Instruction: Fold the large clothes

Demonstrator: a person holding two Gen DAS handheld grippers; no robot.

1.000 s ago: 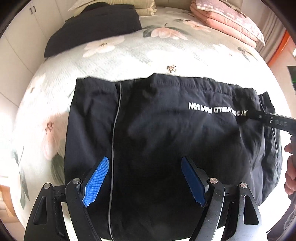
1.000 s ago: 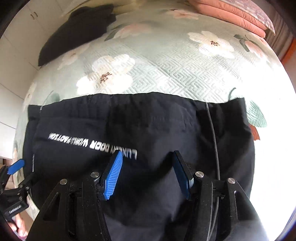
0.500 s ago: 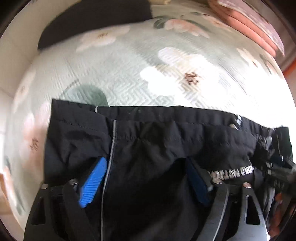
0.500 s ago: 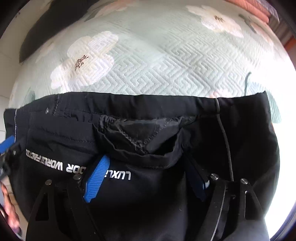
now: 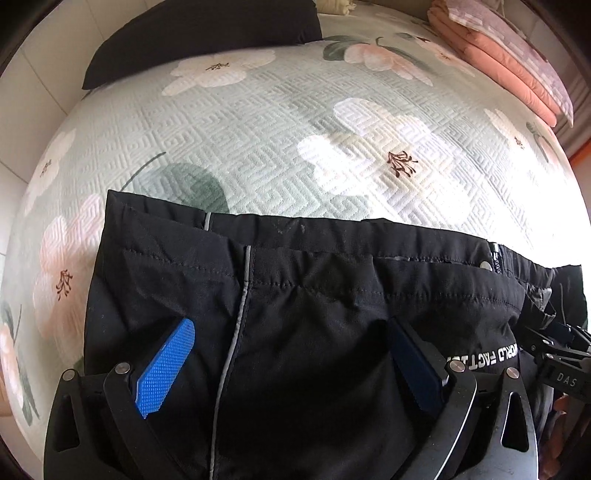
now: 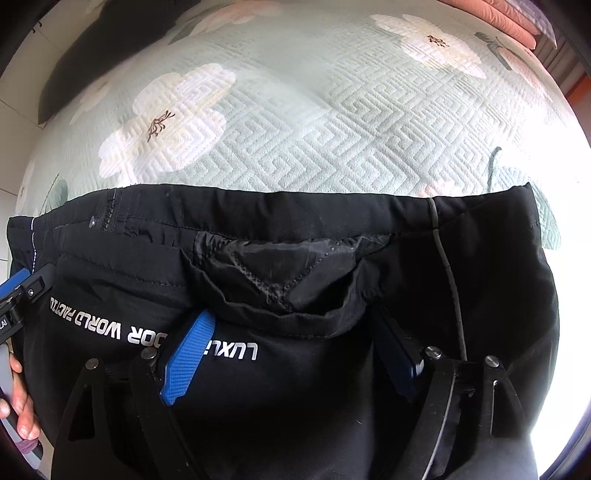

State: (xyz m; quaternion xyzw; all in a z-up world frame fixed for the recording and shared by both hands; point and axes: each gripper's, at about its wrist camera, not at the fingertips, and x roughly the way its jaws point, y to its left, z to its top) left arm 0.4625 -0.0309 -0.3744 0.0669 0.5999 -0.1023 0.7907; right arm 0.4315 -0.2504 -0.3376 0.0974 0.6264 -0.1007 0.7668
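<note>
Black garment (image 6: 295,350) reads "WORLD FACT" (upside down); gripper (image 5: 561,373) reads "DAS".

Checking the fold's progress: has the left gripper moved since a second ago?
Yes. The left gripper has dropped toward the black garment, whose far edge now sits lower against the floral bedspread.

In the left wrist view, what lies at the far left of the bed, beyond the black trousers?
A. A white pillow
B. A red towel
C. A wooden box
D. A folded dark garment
D: a folded dark garment rests on the floral bedspread, beyond the black trousers.
</note>
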